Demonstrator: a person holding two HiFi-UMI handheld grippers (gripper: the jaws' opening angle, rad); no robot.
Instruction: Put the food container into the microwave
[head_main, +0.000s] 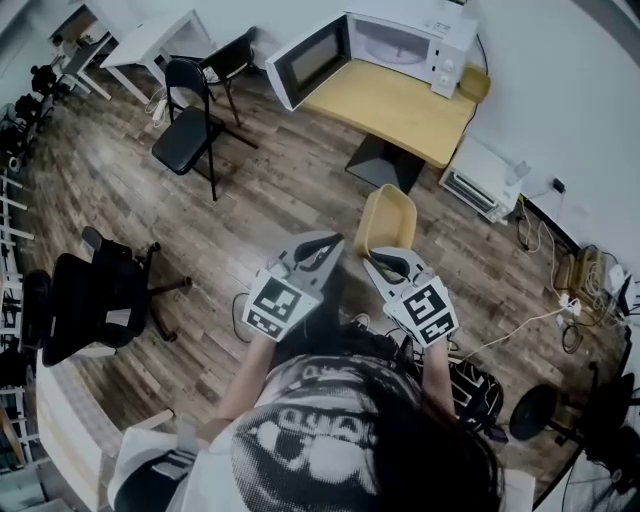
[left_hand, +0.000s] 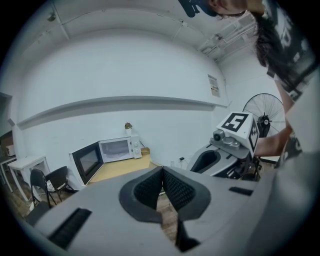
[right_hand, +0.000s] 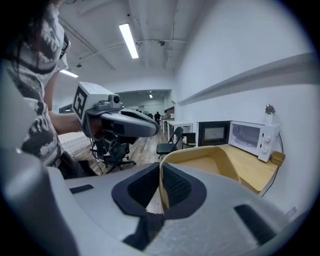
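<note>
While right gripper (head_main: 378, 256) clamps container (head_main: 389, 217) rim well short of open microwave (head_main: 400, 45), left gripper (head_main: 328, 244) is closed empty; placing remains.

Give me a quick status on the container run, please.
Right claw shut on container rim. Left claw shut, empty. Microwave door open, on table ahead. Folding chair off to the left.

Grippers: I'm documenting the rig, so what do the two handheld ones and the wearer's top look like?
Both the left gripper and right gripper have pale grey moulded shells, black ribbed pads on the fingers, and a white cube with black square markers. The person wears a short-sleeved black-and-white print shirt.
</note>
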